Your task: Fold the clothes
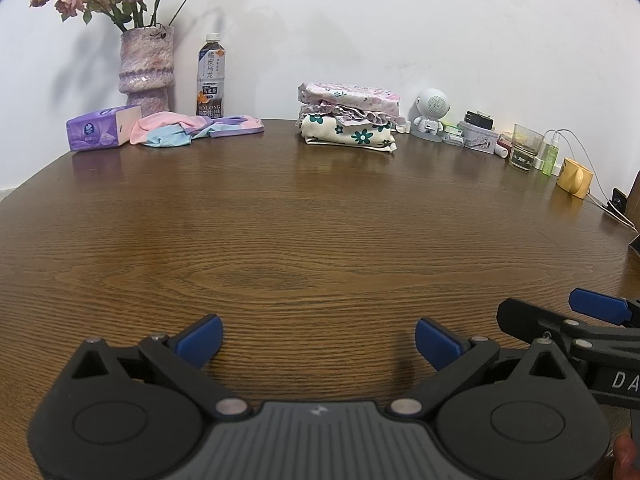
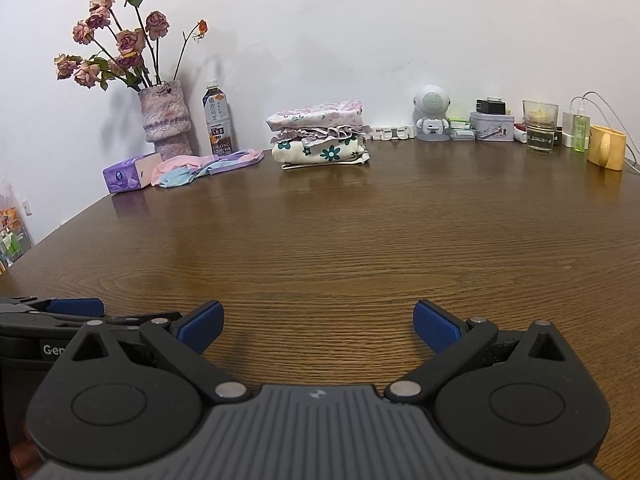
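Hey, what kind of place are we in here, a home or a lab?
Probably a home: a wooden table against a white wall holds a vase of dried roses, folded clothes and a tissue pack.

A home — wooden table (image 1: pixel 320 220), rose vase (image 1: pixel 147 68), tea bottle (image 1: pixel 211 76).

Open room: the brown wood-grain table (image 2: pixel 320 240) lies bare across its near and middle stretch.
Far left: purple tissue pack (image 2: pixel 126 174), crumpled pink-and-blue garment (image 2: pixel 200 168), mottled purple vase of dried roses (image 2: pixel 166 120) and tea bottle (image 2: pixel 218 120) crowd the wall.
Far centre: folded stack of floral clothes (image 2: pixel 320 136).
Far right: white robot-shaped speaker (image 2: pixel 431 114), glass cup (image 2: pixel 540 126), yellow mug (image 2: pixel 606 152) line the wall.
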A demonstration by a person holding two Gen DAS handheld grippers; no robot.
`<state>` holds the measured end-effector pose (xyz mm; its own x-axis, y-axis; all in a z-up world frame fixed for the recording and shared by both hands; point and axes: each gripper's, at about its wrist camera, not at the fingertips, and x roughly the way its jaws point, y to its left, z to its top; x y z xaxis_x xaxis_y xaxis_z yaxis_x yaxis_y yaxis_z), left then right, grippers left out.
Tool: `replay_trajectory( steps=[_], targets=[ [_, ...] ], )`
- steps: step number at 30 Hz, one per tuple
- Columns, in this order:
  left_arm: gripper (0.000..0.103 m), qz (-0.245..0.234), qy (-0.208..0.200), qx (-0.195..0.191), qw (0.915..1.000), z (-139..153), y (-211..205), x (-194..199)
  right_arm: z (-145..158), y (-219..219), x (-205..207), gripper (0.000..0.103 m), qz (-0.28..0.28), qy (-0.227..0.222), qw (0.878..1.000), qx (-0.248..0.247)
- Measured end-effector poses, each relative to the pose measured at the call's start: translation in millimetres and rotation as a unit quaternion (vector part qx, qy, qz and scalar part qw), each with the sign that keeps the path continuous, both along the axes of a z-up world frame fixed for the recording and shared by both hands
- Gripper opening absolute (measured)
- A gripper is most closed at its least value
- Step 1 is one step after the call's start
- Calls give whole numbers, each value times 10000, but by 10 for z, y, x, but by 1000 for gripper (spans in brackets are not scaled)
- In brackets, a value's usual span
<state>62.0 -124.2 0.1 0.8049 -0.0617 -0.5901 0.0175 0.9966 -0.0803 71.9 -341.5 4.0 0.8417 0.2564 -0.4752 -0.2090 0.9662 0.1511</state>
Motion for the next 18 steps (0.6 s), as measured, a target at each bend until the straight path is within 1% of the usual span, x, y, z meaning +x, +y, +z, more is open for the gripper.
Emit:
replay_trajectory(
  steps=[18],
  targets=[
    [103,-2,5,3,10000,2,2,-5,-11,-2,13,103,3,10,10000,8]
  ],
)
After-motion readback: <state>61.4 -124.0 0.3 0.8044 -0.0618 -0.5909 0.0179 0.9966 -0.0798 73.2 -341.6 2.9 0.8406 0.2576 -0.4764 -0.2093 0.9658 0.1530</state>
